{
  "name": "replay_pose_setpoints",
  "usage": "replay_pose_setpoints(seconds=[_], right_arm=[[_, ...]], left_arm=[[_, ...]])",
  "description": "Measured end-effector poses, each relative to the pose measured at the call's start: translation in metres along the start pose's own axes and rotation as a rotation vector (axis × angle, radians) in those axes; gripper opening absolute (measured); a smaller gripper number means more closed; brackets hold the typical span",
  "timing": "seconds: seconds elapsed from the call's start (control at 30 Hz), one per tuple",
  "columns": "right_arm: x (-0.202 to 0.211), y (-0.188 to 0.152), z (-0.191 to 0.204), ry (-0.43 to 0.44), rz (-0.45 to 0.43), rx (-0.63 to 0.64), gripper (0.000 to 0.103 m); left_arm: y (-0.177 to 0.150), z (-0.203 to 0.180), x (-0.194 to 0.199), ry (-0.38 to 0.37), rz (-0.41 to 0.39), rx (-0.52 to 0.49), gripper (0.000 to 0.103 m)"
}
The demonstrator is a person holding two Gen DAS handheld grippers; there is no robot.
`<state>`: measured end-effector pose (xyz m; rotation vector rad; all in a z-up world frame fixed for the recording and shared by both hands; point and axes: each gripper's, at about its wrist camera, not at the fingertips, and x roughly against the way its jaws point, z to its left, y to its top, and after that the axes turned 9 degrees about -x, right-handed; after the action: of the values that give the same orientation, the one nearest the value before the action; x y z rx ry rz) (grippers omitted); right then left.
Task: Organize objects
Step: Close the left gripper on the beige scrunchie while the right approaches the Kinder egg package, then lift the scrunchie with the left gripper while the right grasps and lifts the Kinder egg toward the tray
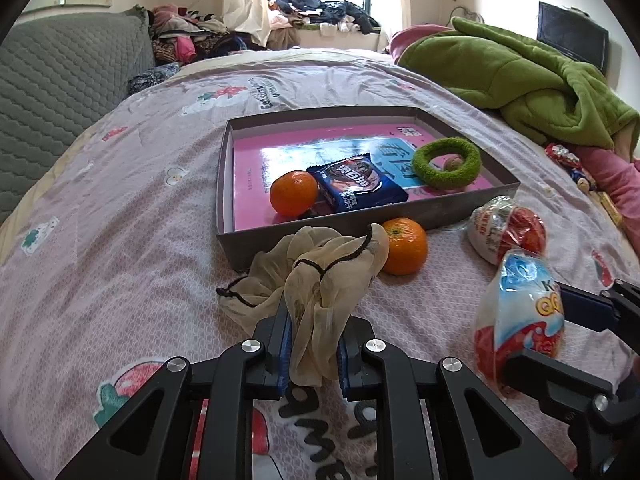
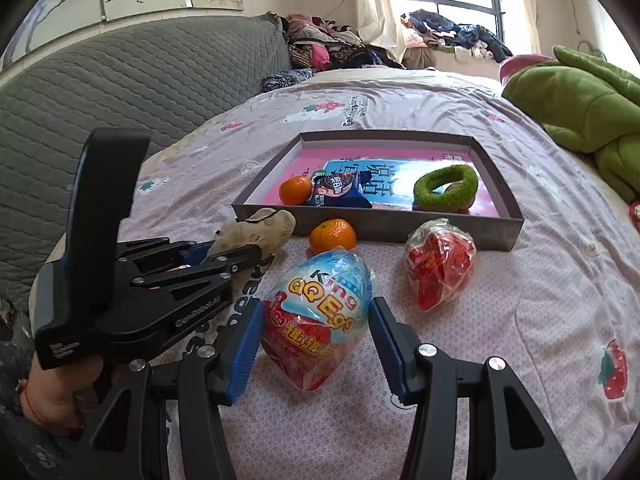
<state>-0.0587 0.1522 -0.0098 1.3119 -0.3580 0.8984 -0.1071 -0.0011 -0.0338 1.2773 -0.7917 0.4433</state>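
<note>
Left tool (image 1: 313, 344): I see it clamped on the beige mesh pouch (image 1: 320, 276), on the bed (image 1: 120, 208) before the tray.
Tray (image 1: 460, 212): I count an orange (image 1: 293, 193), a blue snack packet (image 1: 356, 188) and a green ring (image 1: 447, 163) inside.
Loose orange (image 1: 405, 246): touching the tray's front wall.
Right tool (image 2: 316, 344): I have its fingers apart around the blue-topped egg (image 2: 320, 312); contact unclear.
Red egg (image 2: 440, 264): just right of it.

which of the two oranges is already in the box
The orange at the box's near-left corner, beside the blue snack packet. The other orange sits outside on the bedsheet against the front wall.
</note>
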Motion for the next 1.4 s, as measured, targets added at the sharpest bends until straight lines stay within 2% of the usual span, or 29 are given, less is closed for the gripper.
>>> replay_pose_setpoints(seconds=[0.13,0.47,0.87,1.17,1.4], right_arm=[[0.003,0.0,-0.003,0.014,0.005,-0.015,0.054],[0.019,0.004,-0.005,0.018,-0.026,-0.002,0.054],[0.042,0.015,-0.004,-0.005,-0.108,0.037,0.054],[0.06,0.031,-0.004,-0.026,-0.187,0.076,0.054],[0.066,0.044,-0.005,-0.022,-0.211,0.09,0.054]], left_arm=[[0.0,0.002,0.007,-0.027,-0.011,0.022,0.018],[0.003,-0.003,0.031,-0.028,-0.056,0.033,0.018],[0.011,-0.006,0.059,-0.048,-0.117,0.051,0.018],[0.027,-0.005,0.078,-0.033,-0.17,0.052,0.018],[0.038,-0.003,0.088,-0.028,-0.203,0.041,0.018]])
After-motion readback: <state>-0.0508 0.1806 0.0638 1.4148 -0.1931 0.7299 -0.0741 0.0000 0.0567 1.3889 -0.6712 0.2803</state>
